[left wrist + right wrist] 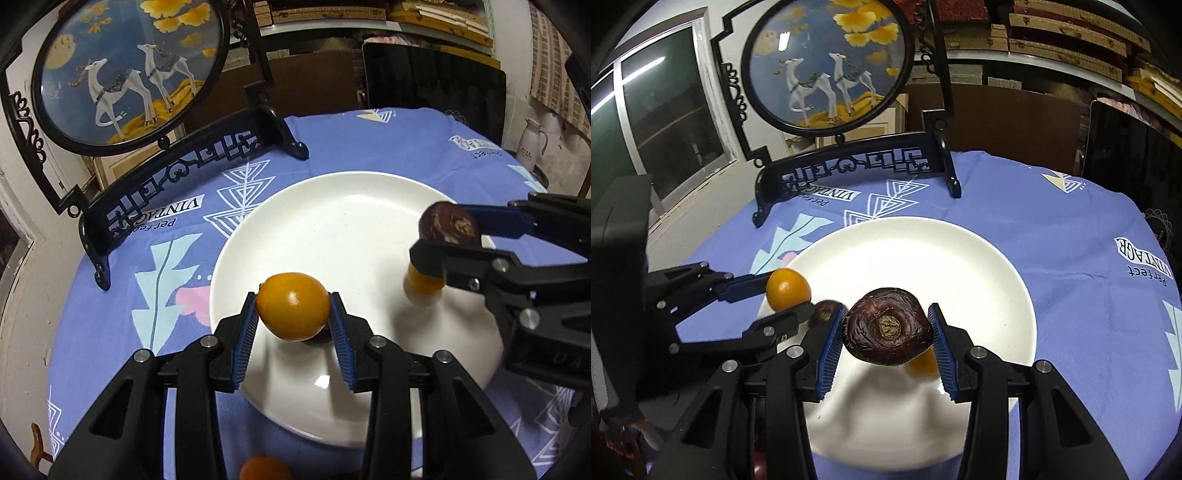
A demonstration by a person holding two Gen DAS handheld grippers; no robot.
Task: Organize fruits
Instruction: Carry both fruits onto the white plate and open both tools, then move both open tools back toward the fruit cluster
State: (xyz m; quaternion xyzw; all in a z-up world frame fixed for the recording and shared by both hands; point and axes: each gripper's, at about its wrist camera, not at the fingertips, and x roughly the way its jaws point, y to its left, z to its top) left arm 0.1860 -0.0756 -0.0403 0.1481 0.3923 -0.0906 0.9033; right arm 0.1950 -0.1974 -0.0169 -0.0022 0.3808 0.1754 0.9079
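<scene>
Both fruits hang over the white plate (288, 206) at frame centre: the left gripper (293, 314) is clamped on an orange fruit (293, 311), the right gripper (888, 330) on a dark purple fruit (888, 330), while only the right view shows another dark fruit (825, 312) beneath the left fingers.

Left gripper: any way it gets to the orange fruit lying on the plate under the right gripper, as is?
Probably not yet. The left gripper is already shut on an orange fruit, and the right gripper, holding the dark fruit, hangs directly over the orange fruit on the plate, blocking approach.
</scene>
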